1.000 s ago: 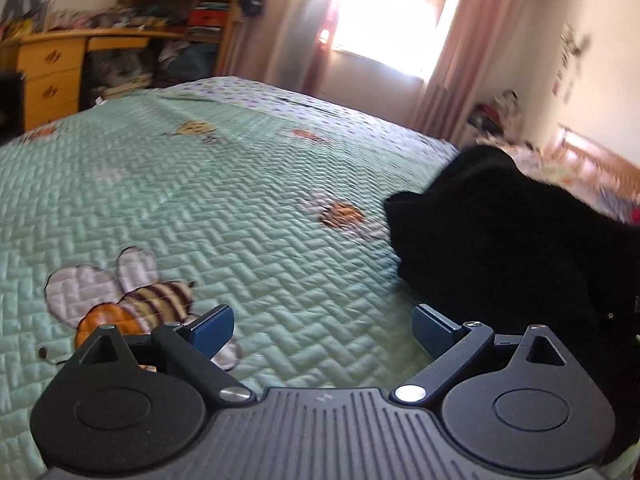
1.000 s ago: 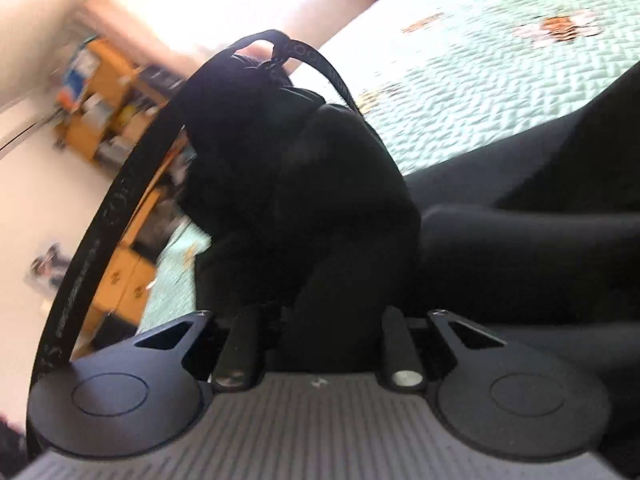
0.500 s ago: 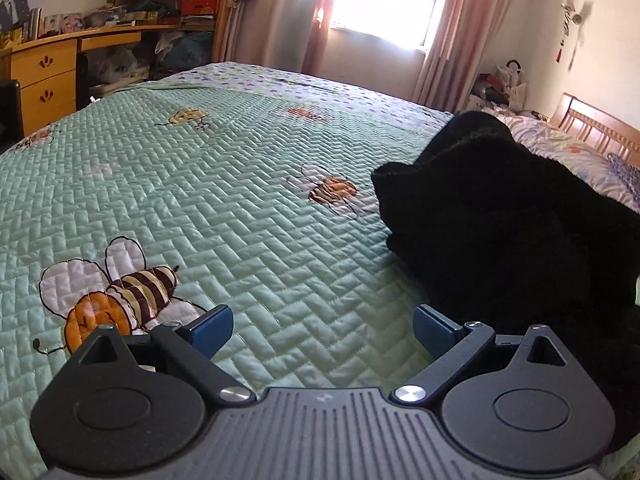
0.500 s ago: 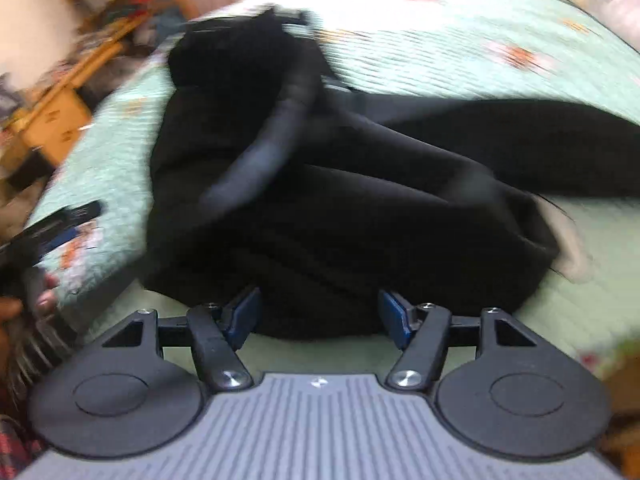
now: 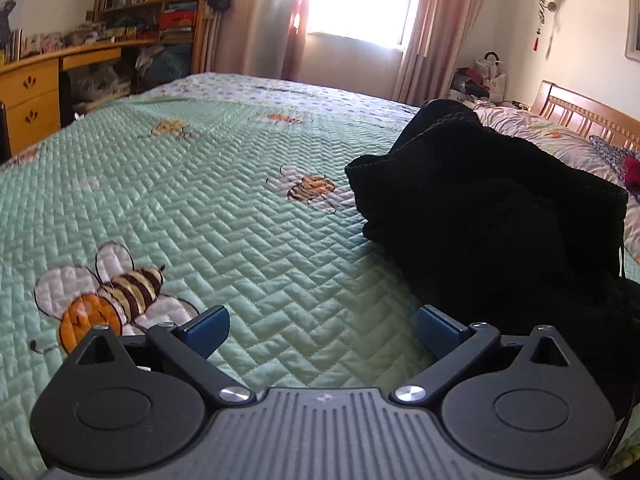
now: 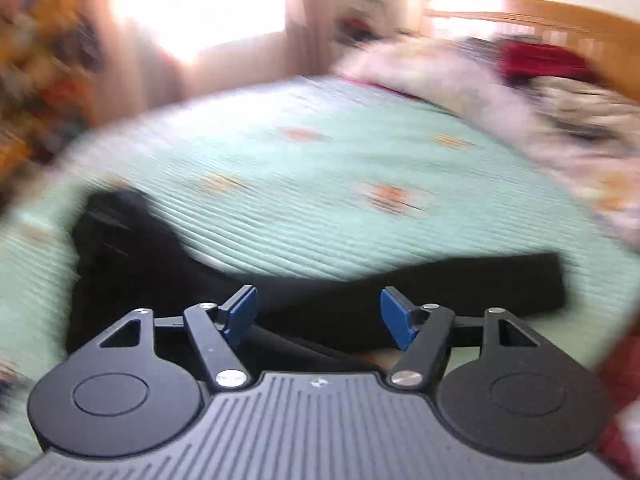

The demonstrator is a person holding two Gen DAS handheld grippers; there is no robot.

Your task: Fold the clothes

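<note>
Since a second ago the right gripper (image 6: 318, 316) has let go of the black garment (image 5: 492, 216) it had bunched between its pads; its jaws are opening, nothing between them, and it has lifted and rolled to look across the green quilt (image 5: 240, 208). I judge the garment has just been dropped for laying out, with folding itself not begun.

Left view: the left gripper (image 5: 320, 330) hovers over bare quilt, tilted downward, fingers spread wide and empty; the garment lies heaped at about two o'clock.

Right view, blurred: the garment sprawls from nine o'clock under the blue pads (image 6: 240, 314) to four o'clock.
</note>
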